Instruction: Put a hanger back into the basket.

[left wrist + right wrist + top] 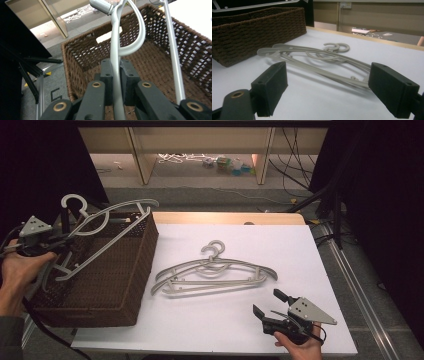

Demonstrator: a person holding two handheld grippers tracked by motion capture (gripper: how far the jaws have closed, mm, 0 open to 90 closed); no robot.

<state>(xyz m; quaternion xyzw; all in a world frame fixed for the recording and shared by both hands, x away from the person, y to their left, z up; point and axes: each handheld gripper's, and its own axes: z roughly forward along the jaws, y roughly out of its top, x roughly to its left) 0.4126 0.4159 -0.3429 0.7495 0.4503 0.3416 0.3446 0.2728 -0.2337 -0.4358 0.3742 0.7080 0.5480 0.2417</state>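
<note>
By the desk's point(215, 330) near right corner, the right gripper point(270, 306) rests with its fingers point(270, 86) wide apart. Mid-desk lie stacked grey hangers point(212, 275). At the left edge, the left gripper point(59, 240) has its fingers point(107, 75) clamped on a grey hanger point(107, 227) tilted over the wicker basket point(100, 285).
</note>
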